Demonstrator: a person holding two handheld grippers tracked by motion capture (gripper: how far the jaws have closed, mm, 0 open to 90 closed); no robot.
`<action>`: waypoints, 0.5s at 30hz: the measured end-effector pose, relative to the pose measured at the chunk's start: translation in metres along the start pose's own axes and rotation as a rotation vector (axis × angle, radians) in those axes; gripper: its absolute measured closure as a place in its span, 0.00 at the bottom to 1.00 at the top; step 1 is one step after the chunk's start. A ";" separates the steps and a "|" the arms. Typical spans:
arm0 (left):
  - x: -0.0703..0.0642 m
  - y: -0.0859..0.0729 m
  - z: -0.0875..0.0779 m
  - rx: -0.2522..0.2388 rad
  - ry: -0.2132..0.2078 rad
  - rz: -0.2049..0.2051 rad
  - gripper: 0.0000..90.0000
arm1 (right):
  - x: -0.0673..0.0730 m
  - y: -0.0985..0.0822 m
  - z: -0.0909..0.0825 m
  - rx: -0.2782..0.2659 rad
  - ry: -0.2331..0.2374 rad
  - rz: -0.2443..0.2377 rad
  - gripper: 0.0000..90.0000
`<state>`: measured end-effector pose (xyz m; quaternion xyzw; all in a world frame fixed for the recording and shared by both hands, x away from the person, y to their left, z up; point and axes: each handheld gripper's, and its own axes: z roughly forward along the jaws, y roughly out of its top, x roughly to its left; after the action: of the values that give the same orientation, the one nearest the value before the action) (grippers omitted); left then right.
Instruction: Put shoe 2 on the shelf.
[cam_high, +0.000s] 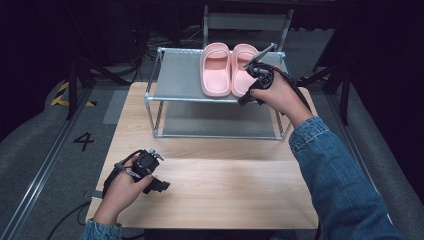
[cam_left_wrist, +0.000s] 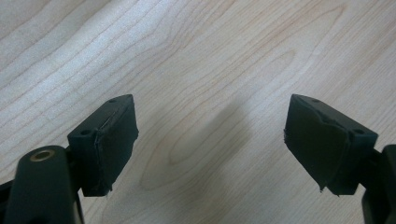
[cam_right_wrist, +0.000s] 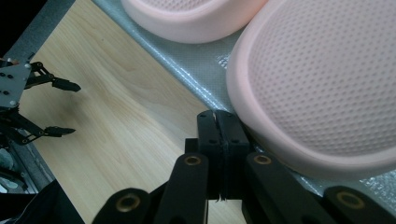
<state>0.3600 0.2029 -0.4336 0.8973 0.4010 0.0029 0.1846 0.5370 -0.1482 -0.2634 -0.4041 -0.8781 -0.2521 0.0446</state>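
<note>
A: What do you see from the high view?

B: A wooden table (cam_high: 210, 185) with a grey metal rack (cam_high: 180, 75) at its 12 o'clock end. Two pink slippers (cam_high: 216, 69) sit side by side on the top shelf. The right gripper (cam_high: 261, 64) is up at about 1 o'clock, just over the right slipper. The left gripper (cam_high: 150, 167) is low at about 8 o'clock, down near the bare wood. A hand holds each one, and the right arm has a blue denim sleeve (cam_high: 340, 180).

A: And the left gripper view?

B: The left gripper (cam_left_wrist: 210, 140) has its two black jaws spread wide apart. Nothing is between them, just light wood under them.

A: Now the right gripper view?

B: The right gripper (cam_right_wrist: 219, 140) has its jaws pressed flat together, with no gap and nothing held. The big pink slipper (cam_right_wrist: 317, 79) fills the 2 o'clock side, and its edge is right beside the jaw tips. I cannot tell if they touch. The other slipper (cam_right_wrist: 191, 18) peeks in at 12 o'clock. The grey shelf (cam_right_wrist: 205, 79) runs under both. Far off at 9 o'clock, the other gripper (cam_right_wrist: 60, 107) shows with its thin fingers apart.
</note>
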 end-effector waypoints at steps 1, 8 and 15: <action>0.000 0.000 0.000 0.000 0.000 0.000 0.20 | 0.001 -0.001 -0.001 -0.004 0.007 -0.002 0.97; 0.000 0.005 0.000 -0.002 0.004 0.008 0.20 | 0.007 -0.011 -0.017 -0.056 0.005 -0.035 0.90; 0.001 0.010 0.002 0.004 0.002 0.013 0.20 | 0.010 -0.030 -0.036 -0.089 -0.010 -0.059 0.83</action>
<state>0.3679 0.1970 -0.4325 0.9003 0.3953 0.0042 0.1821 0.5039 -0.1751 -0.2421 -0.3808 -0.8779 -0.2900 0.0149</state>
